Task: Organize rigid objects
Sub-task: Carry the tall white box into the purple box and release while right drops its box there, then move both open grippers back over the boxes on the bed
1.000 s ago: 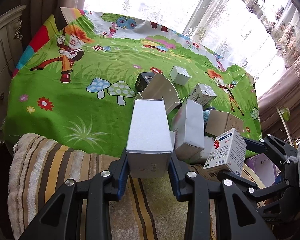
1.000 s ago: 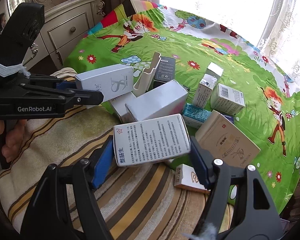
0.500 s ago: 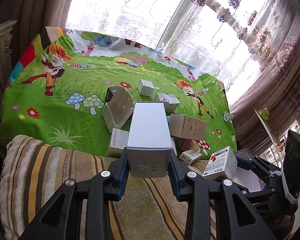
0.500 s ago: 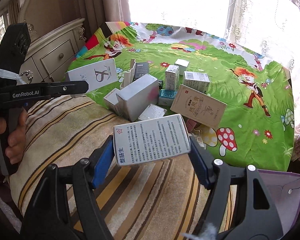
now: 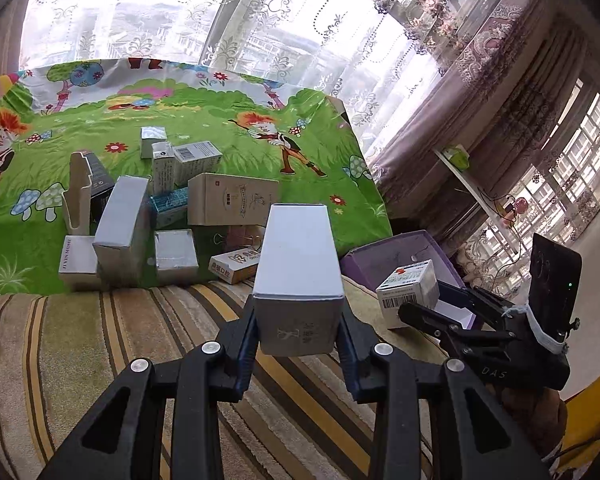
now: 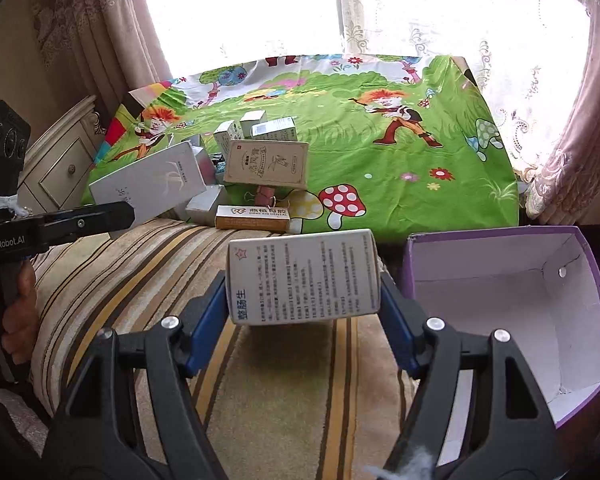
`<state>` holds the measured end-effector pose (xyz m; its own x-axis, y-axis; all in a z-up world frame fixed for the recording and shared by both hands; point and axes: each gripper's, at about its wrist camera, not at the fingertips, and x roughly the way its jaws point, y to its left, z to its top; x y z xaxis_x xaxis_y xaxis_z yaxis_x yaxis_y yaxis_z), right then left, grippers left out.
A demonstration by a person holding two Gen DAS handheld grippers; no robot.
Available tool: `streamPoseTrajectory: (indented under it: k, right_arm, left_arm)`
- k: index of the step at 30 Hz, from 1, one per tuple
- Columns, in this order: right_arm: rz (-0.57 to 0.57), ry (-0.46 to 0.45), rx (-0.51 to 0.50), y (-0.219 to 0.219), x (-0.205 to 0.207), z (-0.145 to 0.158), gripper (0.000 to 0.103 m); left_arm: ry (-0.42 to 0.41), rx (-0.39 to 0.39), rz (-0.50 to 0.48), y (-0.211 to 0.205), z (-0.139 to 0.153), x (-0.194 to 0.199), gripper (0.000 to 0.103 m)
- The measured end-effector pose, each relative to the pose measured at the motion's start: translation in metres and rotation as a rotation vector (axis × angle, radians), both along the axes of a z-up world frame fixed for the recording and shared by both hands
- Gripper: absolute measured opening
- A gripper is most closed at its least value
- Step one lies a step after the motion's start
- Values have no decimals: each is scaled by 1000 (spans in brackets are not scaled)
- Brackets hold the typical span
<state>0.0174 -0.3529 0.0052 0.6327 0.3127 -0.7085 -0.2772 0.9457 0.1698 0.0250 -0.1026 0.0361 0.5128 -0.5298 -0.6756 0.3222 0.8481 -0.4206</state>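
While the left claw (image 5: 298, 336) pinches a silver box (image 5: 298, 264) lengthwise pointing forward, the right claw (image 6: 303, 300) clamps a white medicine box (image 6: 302, 280) crosswise.

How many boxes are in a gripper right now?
2. A silver box is clamped in the left gripper; a white printed box is clamped in the right gripper, next to the purple bin. Both grips show clearly; nothing hidden.

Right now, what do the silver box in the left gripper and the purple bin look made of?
Silver box: likely coated cardboard with a matte metallic finish, showing sharp folded edges and a tucked end flap. Purple bin: seemingly paperboard, purple outside, plain white inside, with thin walls and creased corners.
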Motion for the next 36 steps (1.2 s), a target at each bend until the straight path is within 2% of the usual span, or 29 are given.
streamPoseTrajectory:
  k: [10,17,19,21,23,25,27,30,33,36]
  right_arm:
    - [-267,34,63,-77,-14,-16,74]
    - [-370,43,92,-109,-22,-21,74]
    - [-395,59,89,-114,-23,-23,74]
    - [-409,72,96,-119,-25,-25,75]
    - [-427,73,104,-123,-28,-26,80]
    - [-444,78,106,-127,-31,-26,85]
    - [-446,76,106,-129,-33,-26,85]
    - [-437,72,93,-127,-35,-23,85]
    - [-414,64,86,-120,-35,-18,85]
    - [-376,44,83,-109,-35,-10,85]
  left_arm:
    - [35,26,-166,-71,0,-2,37]
    - [26,67,-276,-120,1,-8,37]
    - [34,83,-324,-133,-2,-10,39]
    - [54,114,-349,-142,-7,-12,57]
    - [55,118,-356,-142,-9,-14,64]
    - [59,98,-356,-136,-8,-15,64]
    - [67,72,-338,-127,-8,-15,69]
    - [82,22,-286,-110,-6,-14,69]
    - [48,-21,-218,-88,1,-12,69]
    - [1,0,-175,-69,10,-11,70]
